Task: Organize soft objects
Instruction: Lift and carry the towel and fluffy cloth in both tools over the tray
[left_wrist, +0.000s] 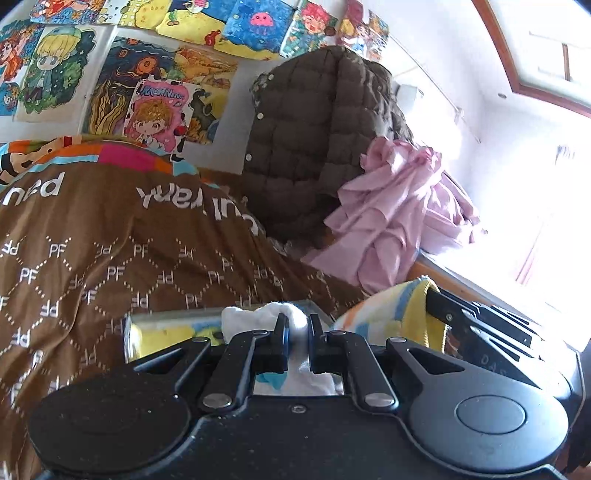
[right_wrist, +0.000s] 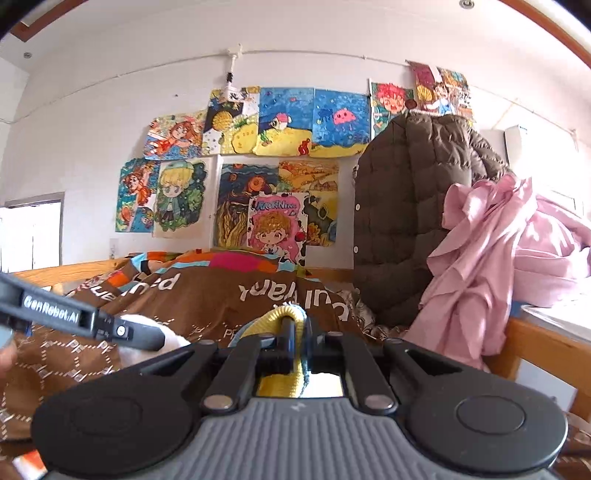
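My left gripper (left_wrist: 297, 328) is black, and the cloth (left_wrist: 266, 319) in it is white with blue, yellow and orange patches. In my right gripper (right_wrist: 299, 332), its edge is yellow knit. The bed cover (left_wrist: 129, 266) is brown with white dotted diamonds and "PF" letters. Far right hang a dark brown quilted jacket (right_wrist: 406, 206) and pale pink fabric (right_wrist: 491, 240). Bright cartoon drawings (right_wrist: 280, 155) cover the white wall.

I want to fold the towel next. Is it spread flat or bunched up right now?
Bunched up. The towel is lifted off the brown quilt, its white part pinched in the left gripper, its yellow edge in the right gripper.
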